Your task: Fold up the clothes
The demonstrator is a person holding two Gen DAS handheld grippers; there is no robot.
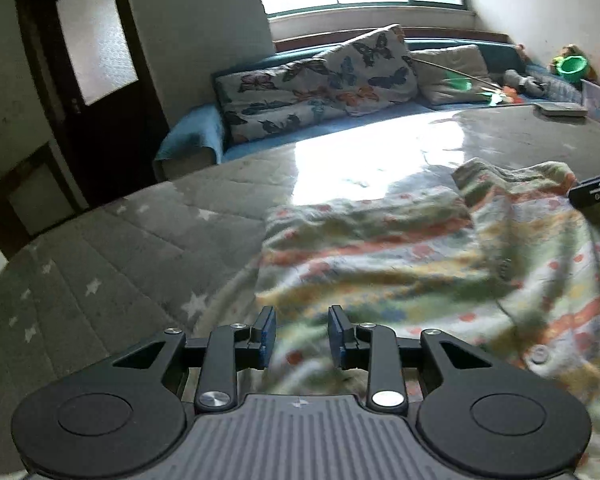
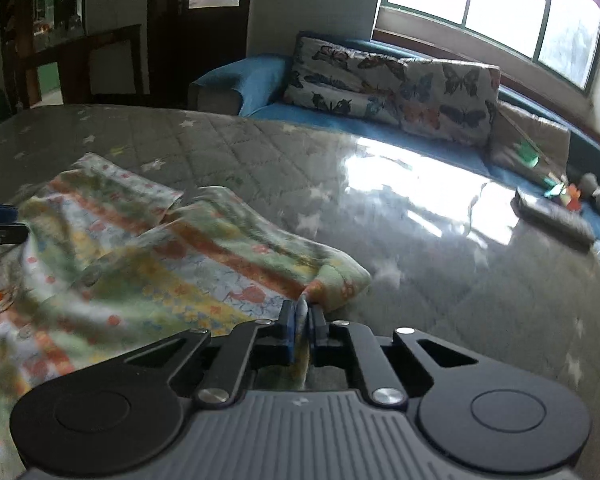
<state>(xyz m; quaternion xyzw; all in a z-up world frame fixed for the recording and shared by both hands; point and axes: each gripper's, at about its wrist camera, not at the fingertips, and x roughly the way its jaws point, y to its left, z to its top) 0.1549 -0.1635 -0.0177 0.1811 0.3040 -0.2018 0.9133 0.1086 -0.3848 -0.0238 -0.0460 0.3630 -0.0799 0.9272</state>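
Black linkage arms of the right gripper [image 2: 304, 322] fill the foreground, blue pads pressed together on a pinched fold at the corner of a striped, flower-printed garment [image 2: 172, 264]. Beside it, the left gripper [image 1: 302, 330] hangs over the same garment [image 1: 400, 264] with its fingers spread and nothing between them. That cloth lies rumpled on a grey, star-patterned quilted table cover [image 1: 120, 248], its glossy far part throwing back window glare, with one sleeve-like flap folded over the middle. Thin and limp, the fabric looks light and likely to sag and bunch wherever it is not held, so hems, corners and seams seem the surest places to grip; a small button [image 1: 539, 354] near the left gripper marks a firmer edge. Motion blur smears the print, and the garment's near side runs out of both views, so its full shape cannot be made out. Butterfly cushions [image 2: 388, 88] line a blue sofa [image 2: 244, 80] past the far edge.
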